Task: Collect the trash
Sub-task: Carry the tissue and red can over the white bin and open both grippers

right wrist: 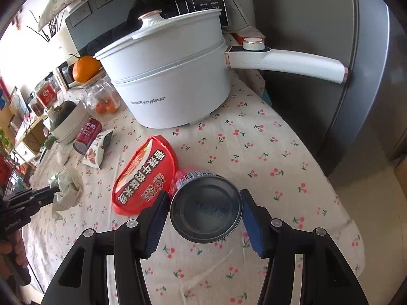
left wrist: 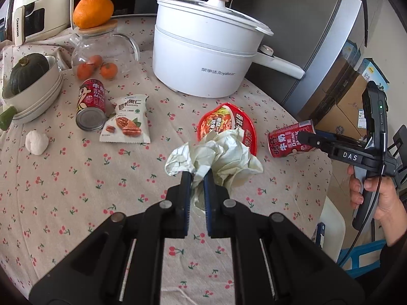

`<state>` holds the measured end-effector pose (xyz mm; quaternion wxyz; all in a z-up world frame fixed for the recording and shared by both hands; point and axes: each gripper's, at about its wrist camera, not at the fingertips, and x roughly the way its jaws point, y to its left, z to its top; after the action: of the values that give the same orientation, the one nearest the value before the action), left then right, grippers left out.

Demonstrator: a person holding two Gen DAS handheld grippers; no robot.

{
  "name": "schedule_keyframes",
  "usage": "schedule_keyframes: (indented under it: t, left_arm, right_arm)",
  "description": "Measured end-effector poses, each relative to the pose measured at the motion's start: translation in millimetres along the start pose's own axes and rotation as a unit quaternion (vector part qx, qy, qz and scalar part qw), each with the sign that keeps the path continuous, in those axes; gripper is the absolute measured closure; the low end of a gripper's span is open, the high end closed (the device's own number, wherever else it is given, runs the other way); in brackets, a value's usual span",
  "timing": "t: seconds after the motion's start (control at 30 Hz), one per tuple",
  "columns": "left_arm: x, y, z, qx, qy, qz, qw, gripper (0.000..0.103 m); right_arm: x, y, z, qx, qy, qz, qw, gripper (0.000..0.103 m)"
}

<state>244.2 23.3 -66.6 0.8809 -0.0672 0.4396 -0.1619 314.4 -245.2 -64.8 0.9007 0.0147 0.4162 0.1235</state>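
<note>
the left hand-held gripper [left wrist: 197, 178] pinches soft, light paper [left wrist: 218, 157] by a fold; the right hand-held gripper [right wrist: 204, 209] clamps a stiff, slippery can [right wrist: 206, 208] across its sides.

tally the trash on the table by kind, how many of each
milk cans: 2 (one lying by the snack bag, one between the right hand-held gripper's pads)
nut snack bag: 1
red noodle bowl lid: 1
crumpled paper, in the left hand-held gripper: 1
small white wad: 1
total: 6
</note>
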Motion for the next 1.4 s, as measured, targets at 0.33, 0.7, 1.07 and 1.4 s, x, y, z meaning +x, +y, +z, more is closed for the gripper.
schedule_keyframes:
  t: [0.33,0.7,1.07,1.4]
  left_arm:
    - [-50,-67,-42,0.059,-0.004,-0.011,0.9982,0.092]
    - [-59,-141,-94,0.122,0.012,-0.068,0.9902,0.092]
    - [6,-217,-137,0.209,0.095,-0.087,0.9694,0.091]
    - [40,-237,-138,0.221,0.119,-0.094,0.9634,0.070]
  right_arm:
    - [-88,15,-47,-0.010,-0.002,-0.023,1.000,0.048]
    - [-142,-17,-111,0.033,0.035,-0.082,0.996,0.048]
    - [-162,-74,-162,0.096,0.089,-0.125,0.984,0.048]
    - [-157,-98,-176,0.111,0.109,-0.133,0.979,0.048]
